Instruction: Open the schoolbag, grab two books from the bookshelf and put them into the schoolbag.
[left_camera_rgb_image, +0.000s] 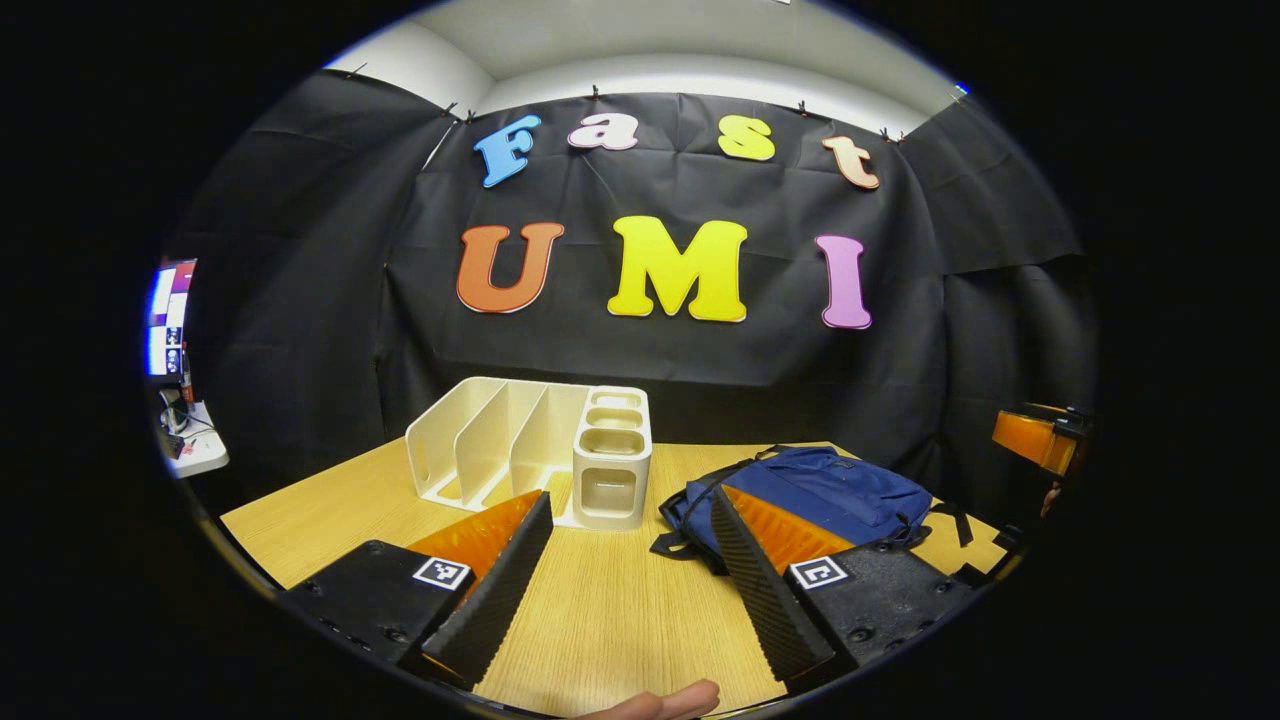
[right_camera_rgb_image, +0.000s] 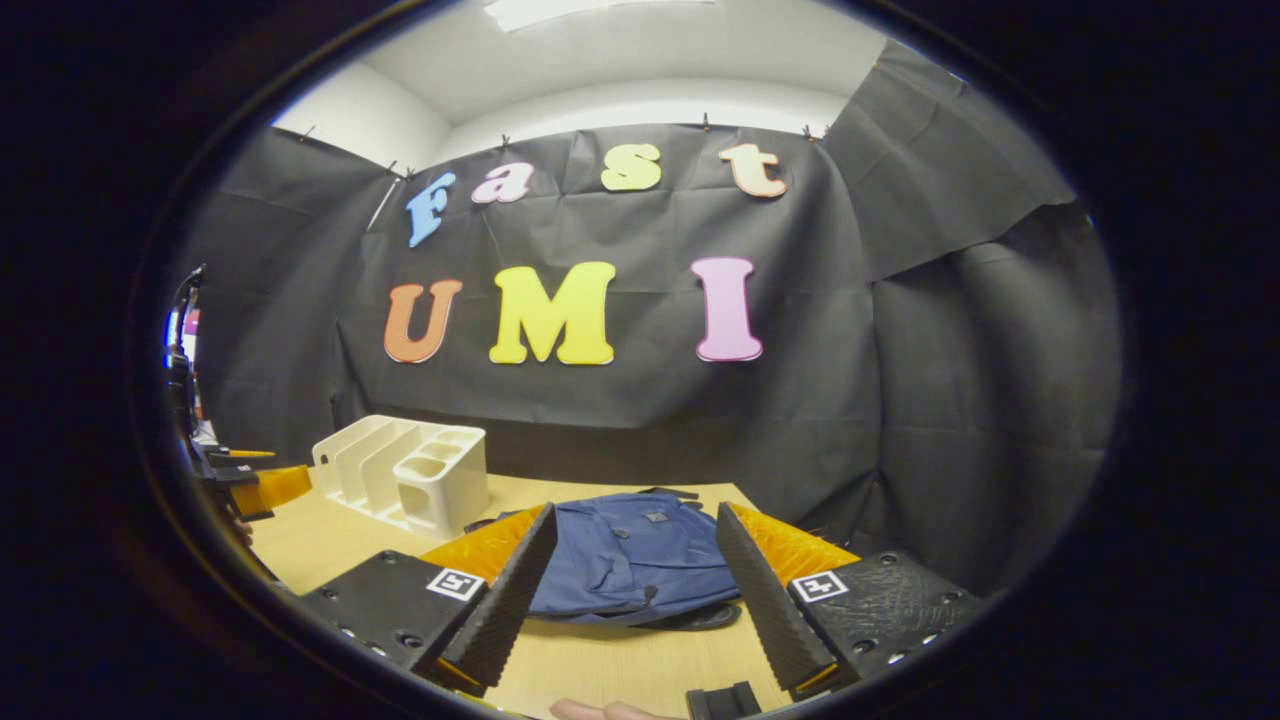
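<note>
A blue schoolbag (left_camera_rgb_image: 840, 490) lies flat on the wooden table (left_camera_rgb_image: 620, 620), zipped shut as far as I can tell. Left of it stands a white bookshelf rack (left_camera_rgb_image: 520, 435) with upright dividers and a pen-holder end; its slots look bare. My left gripper (left_camera_rgb_image: 630, 493) hovers open over the table's near side, facing the gap between rack and bag. In the right gripper view, my right gripper (right_camera_rgb_image: 636, 510) is open too, its fingers framing the schoolbag (right_camera_rgb_image: 630, 560) just ahead, with the rack (right_camera_rgb_image: 400, 470) off to the left. Neither gripper holds anything.
The right gripper's body (left_camera_rgb_image: 1040, 440) shows at the far right edge, the left gripper's (right_camera_rgb_image: 250, 485) at the left edge. A person's fingertip (left_camera_rgb_image: 670, 700) shows at the bottom. A small white stand with screens (left_camera_rgb_image: 185, 440) sits beyond the table's left side. Black cloth walls close the booth.
</note>
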